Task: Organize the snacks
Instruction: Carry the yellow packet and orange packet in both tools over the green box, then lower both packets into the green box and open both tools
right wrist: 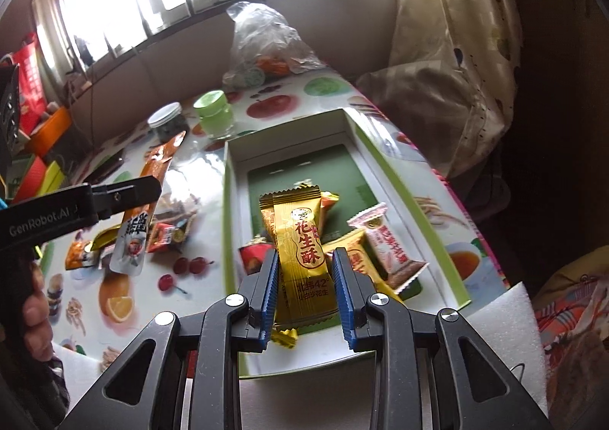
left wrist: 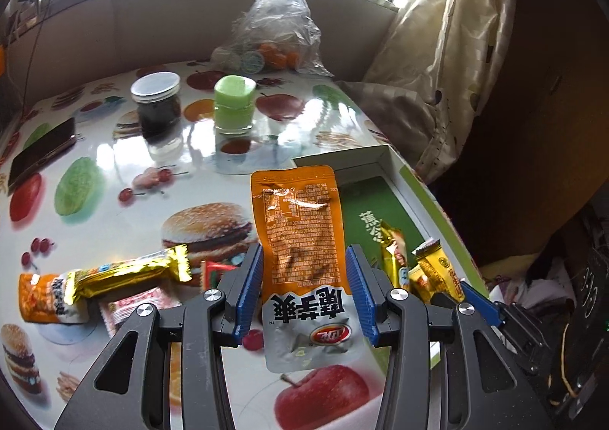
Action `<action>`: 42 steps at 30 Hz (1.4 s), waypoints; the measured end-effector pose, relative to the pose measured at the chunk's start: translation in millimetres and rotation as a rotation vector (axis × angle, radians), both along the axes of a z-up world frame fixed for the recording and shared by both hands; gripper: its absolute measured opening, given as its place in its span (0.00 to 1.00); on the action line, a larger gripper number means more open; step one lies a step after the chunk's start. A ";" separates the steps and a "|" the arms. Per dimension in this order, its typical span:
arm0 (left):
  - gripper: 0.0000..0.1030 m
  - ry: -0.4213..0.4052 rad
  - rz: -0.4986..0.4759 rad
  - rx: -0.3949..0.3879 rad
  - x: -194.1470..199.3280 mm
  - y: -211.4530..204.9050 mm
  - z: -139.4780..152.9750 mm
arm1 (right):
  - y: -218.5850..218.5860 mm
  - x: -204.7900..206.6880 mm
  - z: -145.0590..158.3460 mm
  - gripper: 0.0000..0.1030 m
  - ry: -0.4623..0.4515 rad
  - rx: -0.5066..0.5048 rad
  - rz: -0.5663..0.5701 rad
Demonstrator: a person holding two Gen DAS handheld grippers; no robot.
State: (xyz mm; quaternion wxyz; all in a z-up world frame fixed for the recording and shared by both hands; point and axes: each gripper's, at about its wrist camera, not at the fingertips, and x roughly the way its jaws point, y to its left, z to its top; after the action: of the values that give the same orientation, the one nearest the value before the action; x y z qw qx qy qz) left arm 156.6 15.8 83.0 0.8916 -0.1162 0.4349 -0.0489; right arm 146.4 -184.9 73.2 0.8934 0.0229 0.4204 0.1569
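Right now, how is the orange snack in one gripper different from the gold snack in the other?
The orange pouch is wide and flat with a silver end; the gold peanut bar is narrow and gold all over. The left gripper holds the orange pouch over the fruit-print table, beside the box; the right gripper holds the gold peanut bar over the box, above other snacks. Both are sealed, printed with characters, and pinched between blue pads.

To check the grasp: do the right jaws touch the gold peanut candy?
Touching. The right wrist view shows both blue jaws pressing the gold peanut candy sides.
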 end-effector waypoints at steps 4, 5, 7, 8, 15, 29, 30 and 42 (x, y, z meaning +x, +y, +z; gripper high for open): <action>0.44 0.008 -0.032 -0.006 13.0 -12.9 -1.2 | -7.8 4.0 -7.6 0.26 0.020 -0.029 -0.028; 0.44 0.010 -0.039 -0.009 16.2 -15.9 -1.7 | -9.8 4.5 -9.2 0.26 0.021 -0.034 -0.034; 0.44 0.021 -0.048 -0.017 21.9 -20.1 -3.6 | -13.6 5.5 -12.1 0.26 0.028 -0.036 -0.043; 0.44 0.023 -0.052 -0.018 24.2 -22.5 -4.3 | -15.7 5.9 -13.8 0.26 0.032 -0.041 -0.050; 0.44 0.046 -0.085 -0.023 38.2 -40.8 -12.3 | -23.5 6.6 -22.4 0.26 0.045 -0.063 -0.061; 0.44 0.091 -0.098 -0.017 53.6 -52.1 -30.8 | -21.6 4.7 -25.9 0.26 0.067 -0.051 -0.028; 0.44 0.091 -0.100 -0.016 54.1 -52.6 -31.0 | -22.3 4.4 -26.2 0.26 0.070 -0.047 -0.029; 0.46 0.102 -0.112 -0.029 58.2 -55.5 -35.9 | -23.7 5.6 -27.0 0.29 0.073 -0.043 -0.030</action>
State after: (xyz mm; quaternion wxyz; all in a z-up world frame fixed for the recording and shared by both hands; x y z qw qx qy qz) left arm 214.8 -39.7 47.1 0.8624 -0.1069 0.4849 -0.0989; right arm 152.0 -208.6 46.2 0.8800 0.0156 0.4556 0.1337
